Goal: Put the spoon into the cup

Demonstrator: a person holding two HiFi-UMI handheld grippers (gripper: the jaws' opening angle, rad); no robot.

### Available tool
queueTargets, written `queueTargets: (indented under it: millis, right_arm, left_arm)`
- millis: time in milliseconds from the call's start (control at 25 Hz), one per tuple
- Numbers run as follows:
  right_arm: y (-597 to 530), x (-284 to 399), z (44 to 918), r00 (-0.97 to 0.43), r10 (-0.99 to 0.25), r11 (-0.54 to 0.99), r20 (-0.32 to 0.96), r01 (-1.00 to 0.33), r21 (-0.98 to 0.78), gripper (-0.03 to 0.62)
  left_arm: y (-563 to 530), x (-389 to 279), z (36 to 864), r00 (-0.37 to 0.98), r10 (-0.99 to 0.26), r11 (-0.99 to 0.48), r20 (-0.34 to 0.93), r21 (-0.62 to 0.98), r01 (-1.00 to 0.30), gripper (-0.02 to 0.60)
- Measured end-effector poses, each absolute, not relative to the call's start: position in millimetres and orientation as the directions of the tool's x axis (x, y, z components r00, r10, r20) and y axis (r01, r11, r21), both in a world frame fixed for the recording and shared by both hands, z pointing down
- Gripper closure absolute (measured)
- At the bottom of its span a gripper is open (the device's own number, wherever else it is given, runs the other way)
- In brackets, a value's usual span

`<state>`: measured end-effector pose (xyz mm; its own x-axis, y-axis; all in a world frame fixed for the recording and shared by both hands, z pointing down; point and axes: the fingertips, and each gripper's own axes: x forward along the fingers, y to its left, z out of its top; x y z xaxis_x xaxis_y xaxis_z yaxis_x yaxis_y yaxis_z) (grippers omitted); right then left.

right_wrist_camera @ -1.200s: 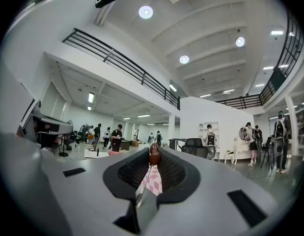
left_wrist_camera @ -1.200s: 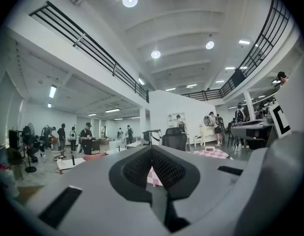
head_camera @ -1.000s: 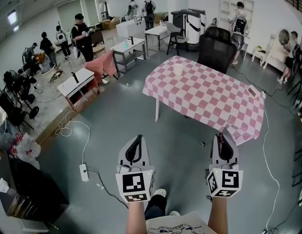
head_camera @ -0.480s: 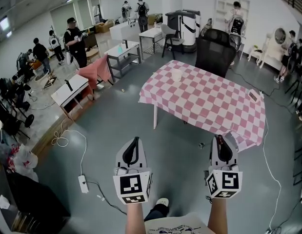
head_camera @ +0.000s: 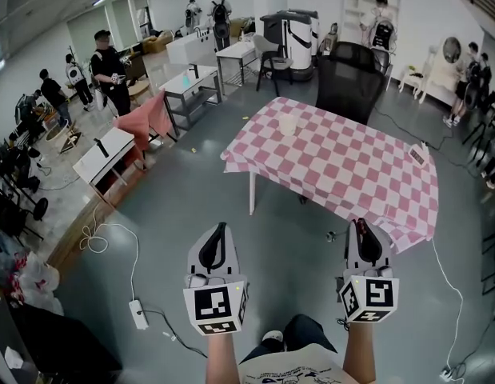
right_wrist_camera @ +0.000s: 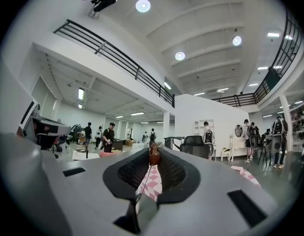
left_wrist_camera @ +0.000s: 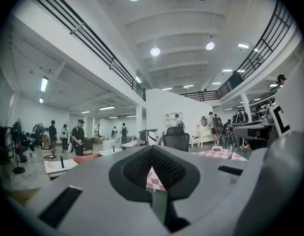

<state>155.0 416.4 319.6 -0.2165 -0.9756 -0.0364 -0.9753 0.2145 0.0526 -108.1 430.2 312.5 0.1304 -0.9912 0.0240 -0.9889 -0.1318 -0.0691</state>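
Observation:
A pale cup (head_camera: 288, 124) stands near the far left corner of the table with the pink-and-white checked cloth (head_camera: 367, 174), well ahead of both grippers. My right gripper (head_camera: 361, 229) points level at the table's near edge. It is shut on a small brown spoon (right_wrist_camera: 154, 156), whose bowl pokes up between the pads and whose thin handle runs down between them. My left gripper (head_camera: 221, 230) is held level over the grey floor, left of the table. Its tips meet (left_wrist_camera: 152, 149) with nothing held.
A black office chair (head_camera: 351, 78) stands behind the table. A small clock-like device (head_camera: 416, 155) lies on the table's right edge. A power strip (head_camera: 137, 314) and cables lie on the floor at the left. Work tables (head_camera: 111, 146) and people fill the back of the room.
The table and cup have come closer and lower in the head view as I walk toward them. Both grippers keep their pose, the spoon still held.

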Motion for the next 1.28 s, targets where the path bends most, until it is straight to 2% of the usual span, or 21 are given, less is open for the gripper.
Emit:
queueTargets:
  millis: [480,840,1280]
  right_arm:
    - [323.3,144.8,324.8,-0.221,-0.975,0.220,-0.016,-0.974,0.060,0.531]
    - [203.2,151.3,321.4,-0.268,-0.963,0.267,-0.026,-0.962,0.056,0.531]
    - [39.1,175.4,293.7,-0.330,-0.941,0.326,-0.071,-0.944,0.056,0.531]
  left_arm:
    - [343.6,-117.4,328.0,0.127,-0.990,-0.130,0.058,-0.054,-0.990,0.568]
    - [239.6,-123.3,324.7,0.052,-0.997,-0.056,0.055,-0.071,-0.996,0.568]
    - [89.7,-100.6,300.4,-0.007,-0.999,0.003,0.032,-0.112,-0.994,0.568]
